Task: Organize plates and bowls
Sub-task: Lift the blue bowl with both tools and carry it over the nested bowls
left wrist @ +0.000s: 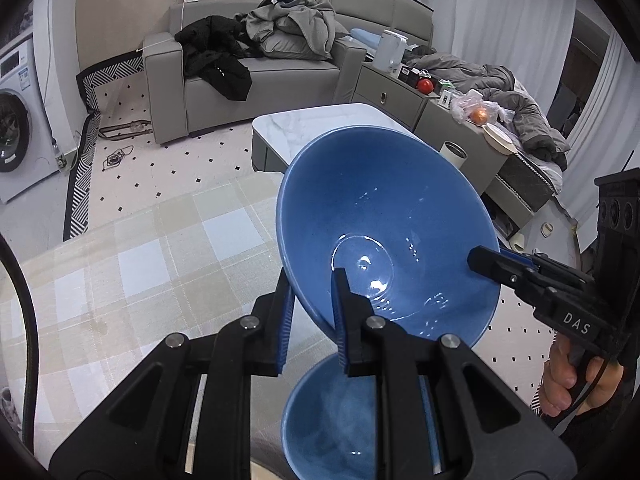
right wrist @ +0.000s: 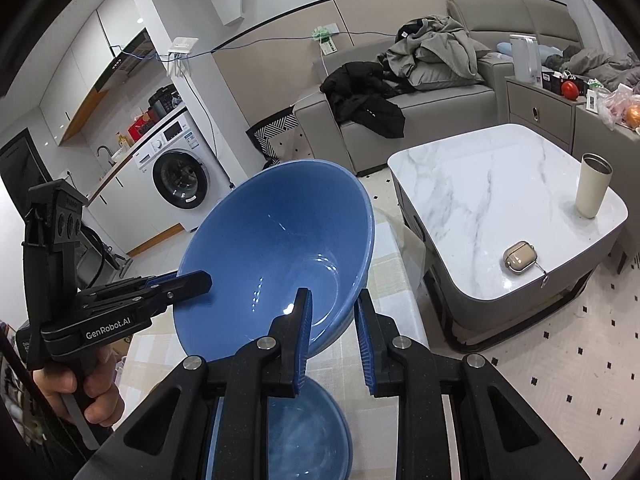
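A large blue bowl [left wrist: 384,216] is held tilted in the air by both grippers. My left gripper [left wrist: 314,300] is shut on its near rim; it also shows in the right wrist view [right wrist: 200,280] on the bowl's left rim. My right gripper [right wrist: 334,320] is shut on the bowl [right wrist: 280,240] rim; it also shows in the left wrist view [left wrist: 486,260] at the right rim. A second blue bowl [left wrist: 336,420] sits below on the checked tablecloth [left wrist: 140,264], partly hidden by the fingers. It also shows in the right wrist view [right wrist: 308,436].
A marble coffee table [right wrist: 480,184] stands to the right with a cream tumbler [right wrist: 594,190] and an earbud case [right wrist: 520,258]. A grey sofa with clothes [left wrist: 256,68], a washing machine [right wrist: 180,176] and a cluttered cabinet [left wrist: 460,100] stand beyond.
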Demonstrator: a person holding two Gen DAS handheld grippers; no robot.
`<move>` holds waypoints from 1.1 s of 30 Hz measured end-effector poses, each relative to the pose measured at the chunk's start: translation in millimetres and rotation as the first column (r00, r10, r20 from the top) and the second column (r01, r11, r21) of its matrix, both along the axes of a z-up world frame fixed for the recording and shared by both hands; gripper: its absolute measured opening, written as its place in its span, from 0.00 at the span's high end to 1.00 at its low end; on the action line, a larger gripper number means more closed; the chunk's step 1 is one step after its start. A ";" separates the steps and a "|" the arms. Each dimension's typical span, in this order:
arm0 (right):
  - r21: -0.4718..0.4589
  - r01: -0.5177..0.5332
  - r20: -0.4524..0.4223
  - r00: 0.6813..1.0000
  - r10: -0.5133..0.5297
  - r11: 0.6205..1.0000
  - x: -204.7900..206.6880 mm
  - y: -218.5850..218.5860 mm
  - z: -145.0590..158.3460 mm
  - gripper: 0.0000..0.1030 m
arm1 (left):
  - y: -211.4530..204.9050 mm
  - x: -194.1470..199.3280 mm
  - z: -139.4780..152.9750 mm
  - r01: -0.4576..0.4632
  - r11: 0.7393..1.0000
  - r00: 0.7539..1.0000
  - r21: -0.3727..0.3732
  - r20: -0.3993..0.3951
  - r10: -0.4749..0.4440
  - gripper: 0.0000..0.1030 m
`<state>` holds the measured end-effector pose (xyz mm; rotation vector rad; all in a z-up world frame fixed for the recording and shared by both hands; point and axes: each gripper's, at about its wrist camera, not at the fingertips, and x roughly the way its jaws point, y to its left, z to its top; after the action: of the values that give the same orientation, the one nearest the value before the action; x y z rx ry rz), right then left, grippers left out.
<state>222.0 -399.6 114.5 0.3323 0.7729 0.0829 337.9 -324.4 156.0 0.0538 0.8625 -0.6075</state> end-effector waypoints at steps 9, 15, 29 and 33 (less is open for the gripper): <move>0.003 -0.003 0.039 0.999 0.002 1.000 -29.7 10.0 24.1 0.78 | 9.1 -54.4 30.2 0.006 1.000 0.999 -0.005 0.033 -0.006 0.85; -0.005 -0.005 0.051 0.999 0.005 1.000 -42.5 15.0 30.8 0.78 | 15.4 -85.7 39.1 0.008 1.000 0.999 -0.003 0.050 -0.008 0.85; -0.012 -0.018 0.074 0.997 0.019 1.000 -74.9 28.9 39.9 0.78 | 36.5 -138.0 51.5 0.022 1.000 0.997 -0.018 0.070 -0.021 0.85; -0.011 -0.022 0.079 0.997 0.023 1.000 -85.0 32.9 40.6 0.78 | 43.8 -150.5 52.3 0.027 0.999 0.997 -0.028 0.067 -0.025 0.85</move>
<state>137.0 -366.7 155.0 0.3088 0.6987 0.1125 187.4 -280.6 208.3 0.0587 0.7893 -0.6387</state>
